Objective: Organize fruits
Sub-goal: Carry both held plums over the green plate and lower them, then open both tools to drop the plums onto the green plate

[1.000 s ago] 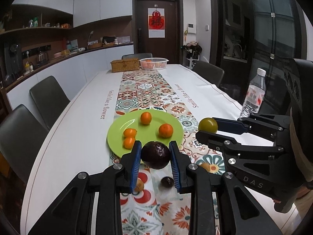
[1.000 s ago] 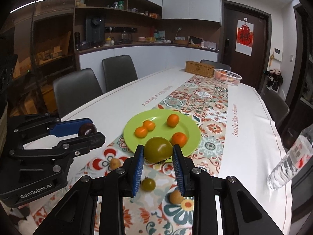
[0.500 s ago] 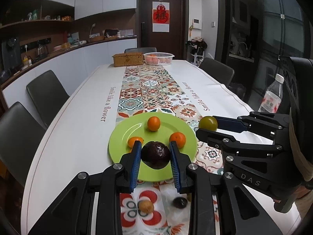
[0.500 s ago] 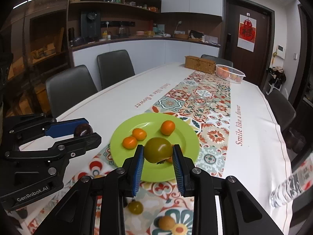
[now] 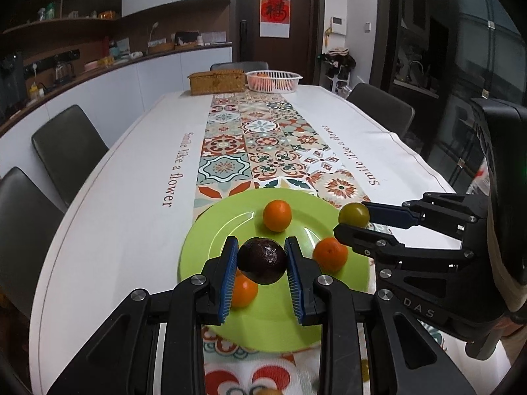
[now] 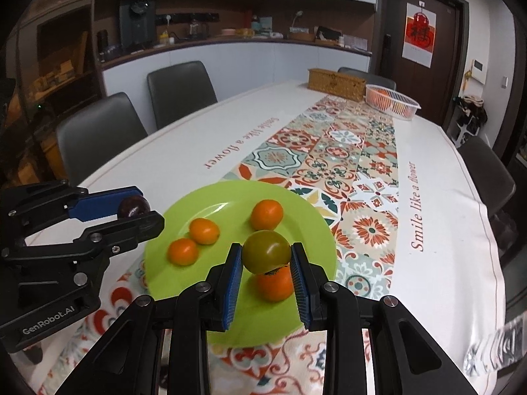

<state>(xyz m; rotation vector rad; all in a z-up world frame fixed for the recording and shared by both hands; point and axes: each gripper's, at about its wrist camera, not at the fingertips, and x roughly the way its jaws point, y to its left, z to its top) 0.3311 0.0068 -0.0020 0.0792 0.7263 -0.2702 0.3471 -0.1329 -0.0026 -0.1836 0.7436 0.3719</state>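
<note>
A green plate (image 5: 224,230) (image 6: 306,210) lies on the patterned runner and holds several small oranges (image 5: 277,215) (image 6: 266,214). My left gripper (image 5: 262,261) (image 6: 135,209) is shut on a dark purple fruit (image 5: 262,261) (image 6: 133,206) and holds it above the plate's near part. My right gripper (image 6: 266,256) (image 5: 354,219) is shut on a green-yellow fruit (image 6: 266,256) (image 5: 354,215) and holds it above the plate's right part, over an orange (image 6: 275,284).
The long table has a white cloth (image 5: 131,197). At its far end stand a wicker box (image 5: 217,80) and a white basket (image 5: 273,80) with fruit. Dark chairs (image 5: 69,148) line both sides. A plastic bottle (image 6: 494,349) is at the right edge. A small fruit (image 5: 266,391) lies near me on the runner.
Both grippers have moved forward with their fruits, from in front of the plate to above it. The loose fruits on the runner have slid below the frame.
</note>
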